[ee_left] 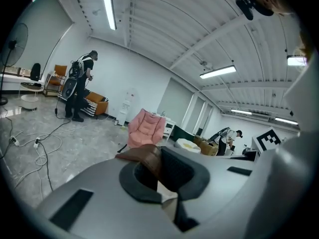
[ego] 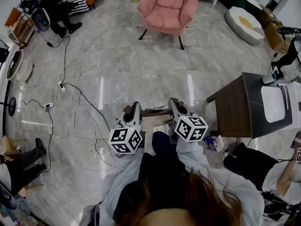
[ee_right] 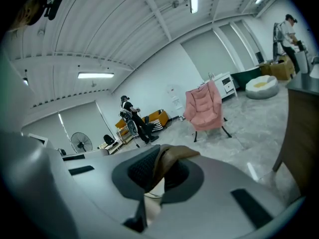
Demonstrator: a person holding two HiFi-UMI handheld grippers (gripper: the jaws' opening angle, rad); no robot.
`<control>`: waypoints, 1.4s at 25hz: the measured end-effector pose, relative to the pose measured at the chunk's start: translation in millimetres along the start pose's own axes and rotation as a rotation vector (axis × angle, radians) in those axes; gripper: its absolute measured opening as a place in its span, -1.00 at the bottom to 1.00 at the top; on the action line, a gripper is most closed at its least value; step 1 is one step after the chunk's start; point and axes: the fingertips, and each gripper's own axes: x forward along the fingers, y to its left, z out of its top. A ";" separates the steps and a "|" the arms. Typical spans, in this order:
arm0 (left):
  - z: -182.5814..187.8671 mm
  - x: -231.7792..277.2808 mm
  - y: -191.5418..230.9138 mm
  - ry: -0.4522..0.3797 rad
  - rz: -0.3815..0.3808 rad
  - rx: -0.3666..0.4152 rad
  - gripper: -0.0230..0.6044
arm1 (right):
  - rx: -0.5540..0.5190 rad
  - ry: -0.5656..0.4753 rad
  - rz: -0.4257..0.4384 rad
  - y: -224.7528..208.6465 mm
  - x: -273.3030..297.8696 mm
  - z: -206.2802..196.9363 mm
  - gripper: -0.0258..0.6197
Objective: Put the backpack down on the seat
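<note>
Both grippers are held side by side in front of my body, each shut on a brown backpack strap (ego: 153, 112) that spans between them. My left gripper (ego: 135, 108) pinches the strap (ee_left: 143, 156) at its jaw tips, and my right gripper (ego: 173, 104) pinches the strap (ee_right: 172, 157) the same way. Below the strap hangs a dark and tan mass (ego: 160, 138), apparently the backpack's body, mostly hidden by the grippers. The pink padded chair (ego: 168, 6) stands far ahead across the floor, also seen as the chair (ee_left: 144, 128) and the chair (ee_right: 204, 106).
A dark wooden table (ego: 235, 108) stands close on the right. Cables and a power strip (ego: 70, 92) trail over the floor to the left. A person (ego: 59, 8) stands at far left, another person's legs (ego: 23, 164) at lower left. A white pouf (ego: 244, 21) lies far right.
</note>
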 end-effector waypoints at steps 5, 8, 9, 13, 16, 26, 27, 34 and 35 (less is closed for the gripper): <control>0.0 43.3 6.8 0.016 0.012 -0.027 -0.89 | -0.009 0.000 0.009 -23.0 33.2 24.8 -0.88; 3.7 66.9 4.1 0.005 0.011 -0.004 -0.89 | -0.011 -0.016 0.023 -36.3 48.5 41.8 -0.88; 5.0 73.3 2.9 -0.002 0.010 0.007 -0.89 | -0.012 -0.023 0.027 -40.2 52.3 46.5 -0.88; 11.5 95.4 1.0 -0.022 0.007 0.018 -0.89 | -0.009 -0.047 0.034 -53.3 66.2 61.1 -0.89; 14.1 104.0 1.9 -0.019 0.015 0.026 -0.89 | -0.002 -0.045 0.038 -57.1 72.0 65.2 -0.88; 19.6 149.1 9.7 0.009 0.016 0.040 -0.89 | 0.041 -0.031 0.023 -80.6 101.3 80.2 -0.88; 20.1 155.5 12.2 0.013 0.014 0.045 -0.89 | 0.045 -0.031 0.022 -82.9 107.0 82.7 -0.88; 40.8 221.3 35.8 0.033 -0.025 0.020 -0.89 | 0.039 -0.053 -0.009 -99.6 160.8 118.0 -0.88; 45.7 233.0 39.4 0.035 -0.029 0.017 -0.89 | 0.040 -0.056 -0.012 -102.3 169.8 125.0 -0.88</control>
